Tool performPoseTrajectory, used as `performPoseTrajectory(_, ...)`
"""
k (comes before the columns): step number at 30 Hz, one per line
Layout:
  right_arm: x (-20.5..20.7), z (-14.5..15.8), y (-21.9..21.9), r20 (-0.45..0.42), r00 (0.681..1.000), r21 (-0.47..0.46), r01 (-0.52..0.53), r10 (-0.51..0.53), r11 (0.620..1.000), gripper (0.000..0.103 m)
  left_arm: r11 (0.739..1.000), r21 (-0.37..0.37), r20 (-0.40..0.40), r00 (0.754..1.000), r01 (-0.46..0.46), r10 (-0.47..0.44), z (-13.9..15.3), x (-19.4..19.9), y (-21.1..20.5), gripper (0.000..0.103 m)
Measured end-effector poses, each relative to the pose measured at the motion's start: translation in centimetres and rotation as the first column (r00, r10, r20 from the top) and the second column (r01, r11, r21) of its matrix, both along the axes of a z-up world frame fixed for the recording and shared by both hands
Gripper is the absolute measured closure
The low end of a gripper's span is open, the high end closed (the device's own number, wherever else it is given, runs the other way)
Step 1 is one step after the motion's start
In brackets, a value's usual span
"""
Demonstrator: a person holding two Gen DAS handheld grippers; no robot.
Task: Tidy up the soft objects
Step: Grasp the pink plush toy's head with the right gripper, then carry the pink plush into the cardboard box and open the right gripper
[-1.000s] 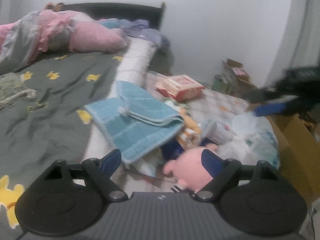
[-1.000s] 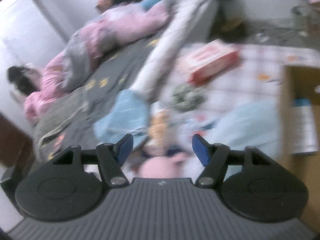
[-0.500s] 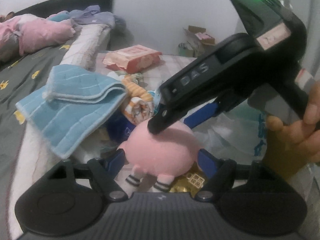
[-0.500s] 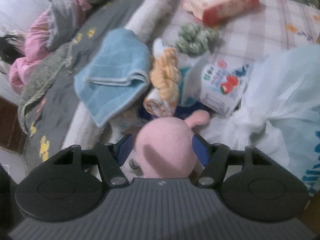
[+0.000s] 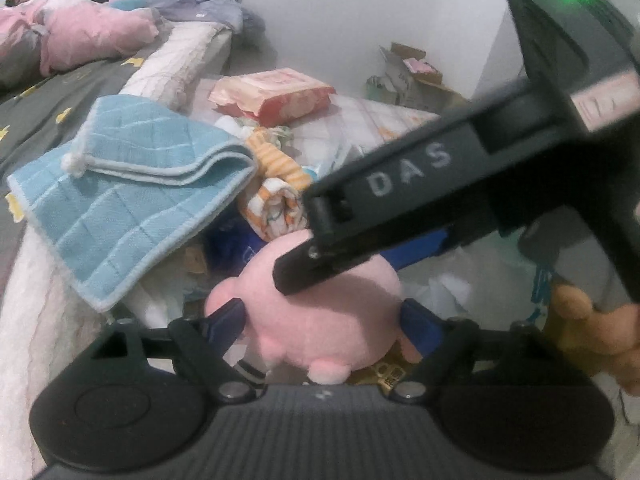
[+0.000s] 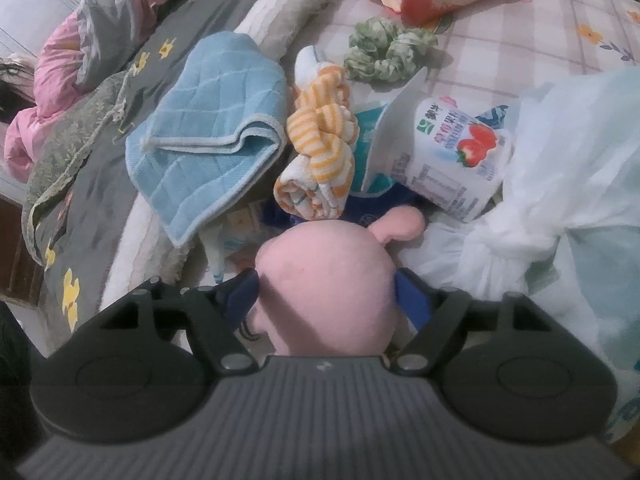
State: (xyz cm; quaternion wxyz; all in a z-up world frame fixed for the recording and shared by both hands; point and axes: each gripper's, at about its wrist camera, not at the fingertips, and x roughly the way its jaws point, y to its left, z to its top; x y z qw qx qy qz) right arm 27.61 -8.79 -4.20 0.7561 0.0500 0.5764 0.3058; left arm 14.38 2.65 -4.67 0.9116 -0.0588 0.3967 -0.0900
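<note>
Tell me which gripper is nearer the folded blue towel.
Left, by a little. The left gripper straddles the pink plush toy right below the blue towel's hanging corner. The right gripper straddles the same toy from its far side, away from the towel.

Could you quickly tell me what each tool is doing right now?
Left tool: fingers around the pink plush toy.
Right tool: fingers around the same toy.
</note>
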Motion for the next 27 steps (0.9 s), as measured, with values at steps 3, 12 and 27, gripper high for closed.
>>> performPoseTrajectory(3, -0.7, 0.8, -0.3, 0.002, 1.0, 0.036, 0.003, -0.003, 0.999, 0.032, 1.0, -0.003, 0.027, 1.0, -0.014, 0.014, 1.2, -1.0, 0.3, 0.018)
performPoseTrajectory(12, -3.4, 4.2, -0.9, 0.027, 1.0, 0.153, -0.015, 0.011, 0.988, 0.032, 0.997, 0.021, 0.131, 0.989, -0.074, 0.071, 5.7, -3.9, 0.8, 0.019)
performPoseTrajectory(27, -5.3, 10.9, -9.6, 0.135, 0.983, 0.333, 0.076, -0.127, 0.94, 0.032, 0.997, 0.071, 0.297, 0.953, 0.035, -0.054, 12.9, -3.7, -6.7, 0.019)
